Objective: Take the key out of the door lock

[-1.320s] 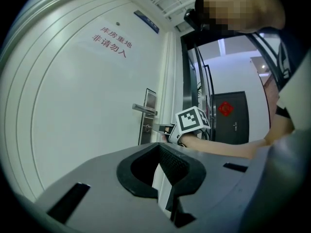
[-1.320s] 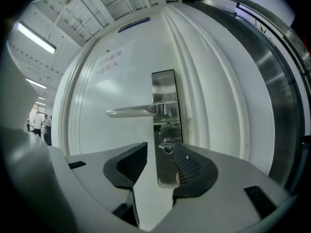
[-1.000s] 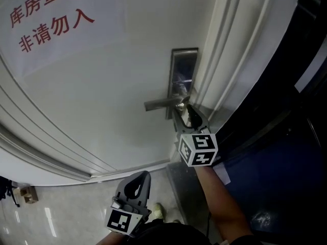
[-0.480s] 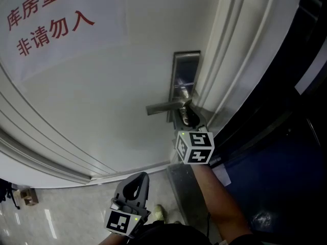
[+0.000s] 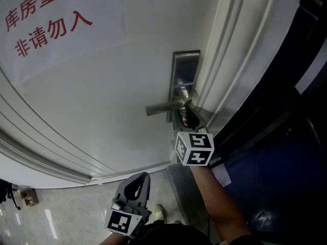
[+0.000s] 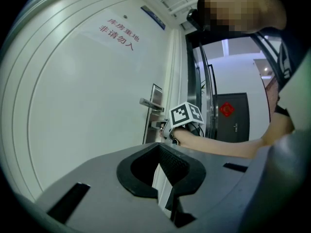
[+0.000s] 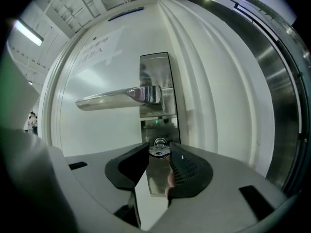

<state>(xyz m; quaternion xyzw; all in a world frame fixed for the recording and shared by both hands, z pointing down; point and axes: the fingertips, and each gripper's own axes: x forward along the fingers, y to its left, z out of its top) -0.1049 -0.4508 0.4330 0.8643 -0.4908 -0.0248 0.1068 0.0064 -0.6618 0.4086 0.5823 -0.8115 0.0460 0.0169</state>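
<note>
Head view is showing the right gripper (image 5: 187, 117) reaching level to the lock plate (image 5: 185, 70) of the white door (image 5: 102, 101), its tips sitting just under the lever handle (image 5: 163, 106). The left gripper (image 5: 144, 178) is hanging low, well apart from the lock, its tongs pressed together on nothing. Left gripper view is bearing that out: its tips are meeting with nothing between them, and the other arm is stretching to the lock beyond. Right gripper view is looking straight at the key (image 7: 159, 149), which is sitting in the keyhole just below the handle. The tongs have just been closing and are now pinching the key's round head, a pad touching each side as far as I can see. I would say the gripping step is finishing and the key is not yet out. What is coming next is calling for a firm hold and a straight pull back from the door, along the key's own line, without twisting.
</note>
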